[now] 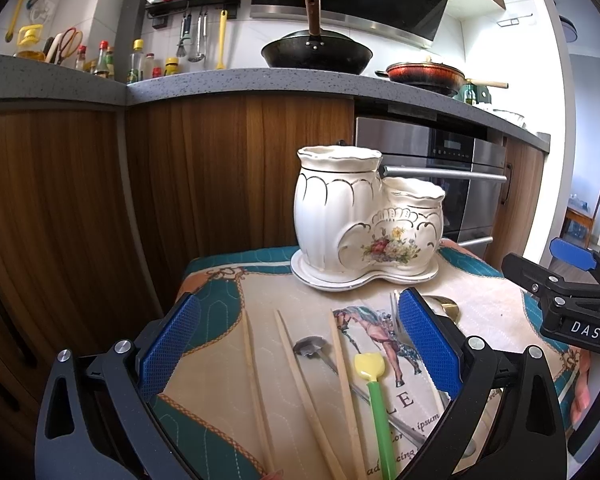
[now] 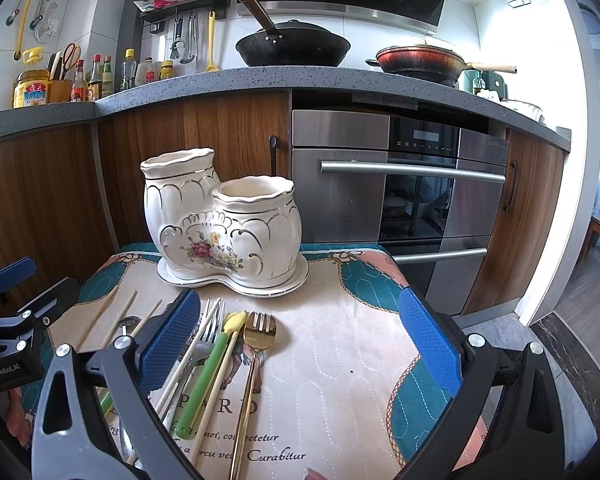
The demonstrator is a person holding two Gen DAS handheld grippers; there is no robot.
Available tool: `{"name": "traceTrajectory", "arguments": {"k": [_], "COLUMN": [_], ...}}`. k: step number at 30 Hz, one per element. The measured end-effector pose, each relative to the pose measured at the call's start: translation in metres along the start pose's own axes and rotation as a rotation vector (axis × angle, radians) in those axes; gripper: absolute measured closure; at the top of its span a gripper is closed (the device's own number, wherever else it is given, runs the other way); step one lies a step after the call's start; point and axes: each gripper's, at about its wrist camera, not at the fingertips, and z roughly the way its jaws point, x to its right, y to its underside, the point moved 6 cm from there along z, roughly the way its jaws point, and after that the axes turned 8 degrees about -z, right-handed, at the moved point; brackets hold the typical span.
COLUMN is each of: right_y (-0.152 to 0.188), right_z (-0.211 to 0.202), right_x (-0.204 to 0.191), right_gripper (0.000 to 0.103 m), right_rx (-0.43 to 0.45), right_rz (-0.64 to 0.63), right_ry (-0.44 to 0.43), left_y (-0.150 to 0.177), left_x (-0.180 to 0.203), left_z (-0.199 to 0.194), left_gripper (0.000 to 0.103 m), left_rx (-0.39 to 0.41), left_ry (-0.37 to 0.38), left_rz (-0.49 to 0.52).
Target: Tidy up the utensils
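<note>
both grippers (left [image 1: 300,344], right [image 2: 300,344]) hovered spread, empty, over loose utensils [image 2: 216,356]; holder [image 2: 220,220] stood unfilled behind, ready.

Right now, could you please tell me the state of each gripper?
Left gripper: open, holding nothing, above the chopsticks.
Right gripper: open, holding nothing, above the gold fork.

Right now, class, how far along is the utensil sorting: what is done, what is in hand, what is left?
Done: nothing visible; both cups of the holder look empty from here. In hand: nothing; the left hand-held gripper and right hand-held gripper are open over the cloth. Left: the chopsticks, green spoon, gold fork, silver fork and small spoon all lie flat.
</note>
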Motion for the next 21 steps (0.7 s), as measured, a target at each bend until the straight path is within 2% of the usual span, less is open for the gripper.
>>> {"name": "traceTrajectory", "arguments": {"k": [21], "right_y": [0.0025], "right_z": [0.0026], "right_x": [-0.0003], "right_gripper": [0.005], "right_rx": [-0.007], "right_rz": [0.001], "right_ry": [0.000], "left_y": [0.0027], "left_x": [-0.0010], "left_z": [0.0009], "left_gripper": [0.005], "left_rx": [-0.004], "left_ry": [-0.005], "left_rz": [0.004]}}
